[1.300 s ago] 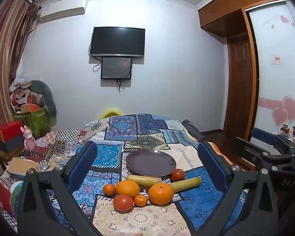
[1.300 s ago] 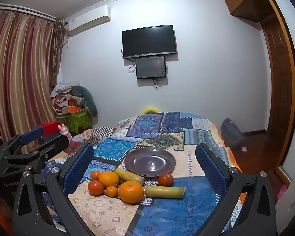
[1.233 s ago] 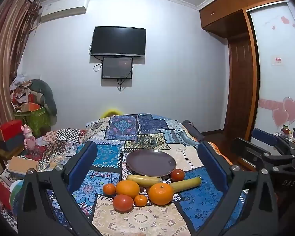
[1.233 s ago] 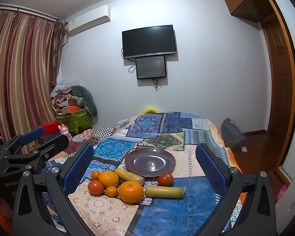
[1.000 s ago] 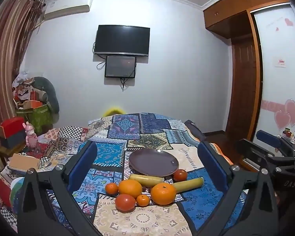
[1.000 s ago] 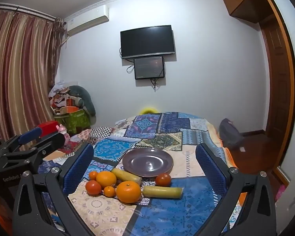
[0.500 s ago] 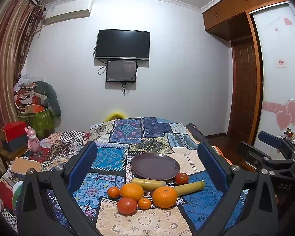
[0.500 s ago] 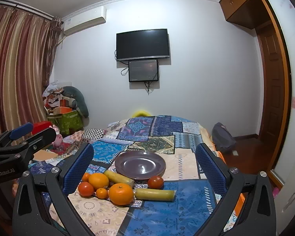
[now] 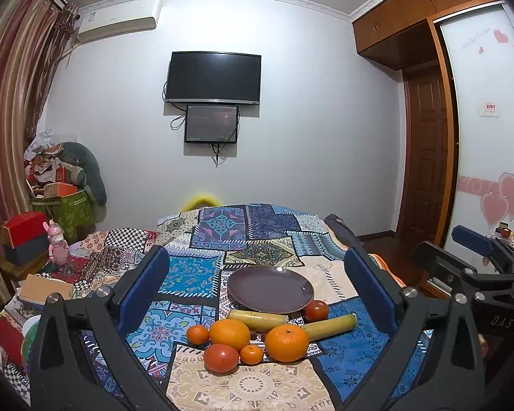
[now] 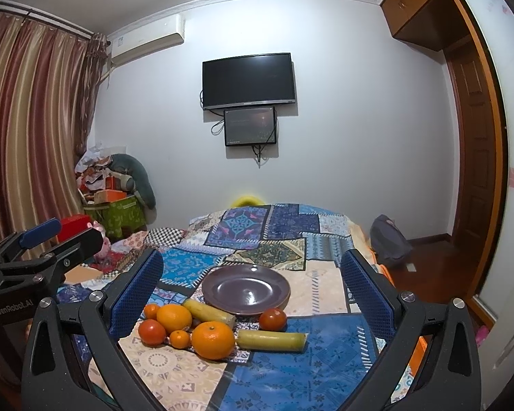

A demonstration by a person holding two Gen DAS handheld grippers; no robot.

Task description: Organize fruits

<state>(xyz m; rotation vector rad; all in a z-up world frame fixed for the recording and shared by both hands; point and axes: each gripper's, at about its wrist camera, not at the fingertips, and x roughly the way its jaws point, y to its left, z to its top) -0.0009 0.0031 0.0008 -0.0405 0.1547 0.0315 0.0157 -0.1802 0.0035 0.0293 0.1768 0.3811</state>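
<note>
My left hand-held gripper [image 9: 257, 284] is spread wide, nothing between its blue pads [image 9: 144, 282]. My right hand-held gripper [image 10: 252, 282] is likewise spread and empty. Both hang above the near end of the bed [image 10: 325, 370], which is covered in a patchwork quilt.

Purple plate [image 10: 246, 289] lies empty mid-bed. Fruit sits just in front of it: large orange [image 10: 213, 339] nearest me, second orange [image 10: 174, 318] to its left, a tomato [image 10: 152, 331] and two small mandarins [image 10: 180, 339] beside them. One yellow-green stalk [image 10: 272, 340] lies right of the large orange; another [image 10: 207, 311] touches the plate's near rim. A second tomato [image 10: 272, 319] rests against the rim too.
</note>
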